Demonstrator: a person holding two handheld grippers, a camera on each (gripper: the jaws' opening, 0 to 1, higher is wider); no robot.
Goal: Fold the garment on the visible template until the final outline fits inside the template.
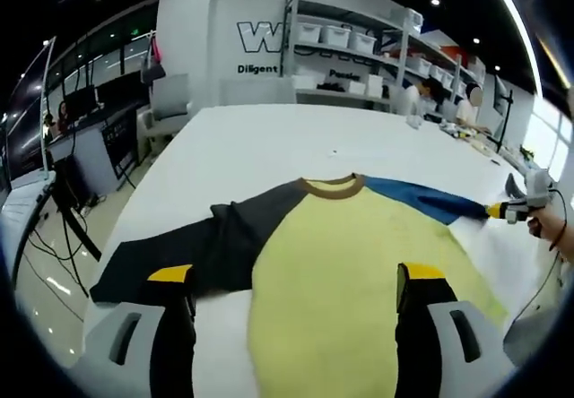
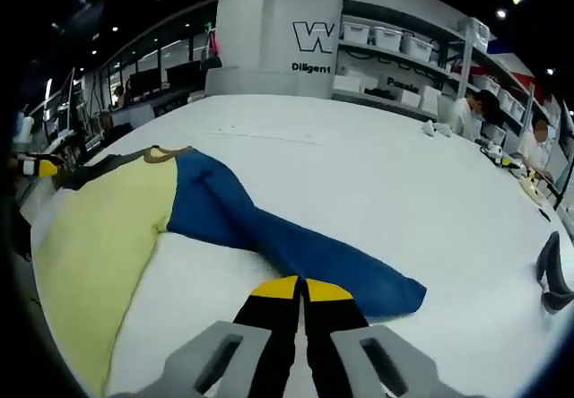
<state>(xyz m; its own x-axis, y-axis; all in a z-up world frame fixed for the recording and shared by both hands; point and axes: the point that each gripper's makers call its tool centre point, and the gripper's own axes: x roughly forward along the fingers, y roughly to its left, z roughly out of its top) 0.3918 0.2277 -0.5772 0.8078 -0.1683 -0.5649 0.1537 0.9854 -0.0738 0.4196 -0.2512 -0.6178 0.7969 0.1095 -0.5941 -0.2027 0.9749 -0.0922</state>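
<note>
A long-sleeved shirt lies flat on the white table, with a pale yellow body, a brown collar, a dark grey sleeve and a blue sleeve. My left gripper hovers open over the shirt's lower body, one jaw above the grey sleeve and the other above the yellow cloth. My right gripper is shut on the near edge of the blue sleeve, close to the cuff. It also shows at the sleeve's end, held by a hand. The yellow body lies to the left.
The table edge runs along the left, with chairs and cables on the floor beyond it. Shelves with bins stand behind the table. People work at the far right end. A black object rests on the table at the right.
</note>
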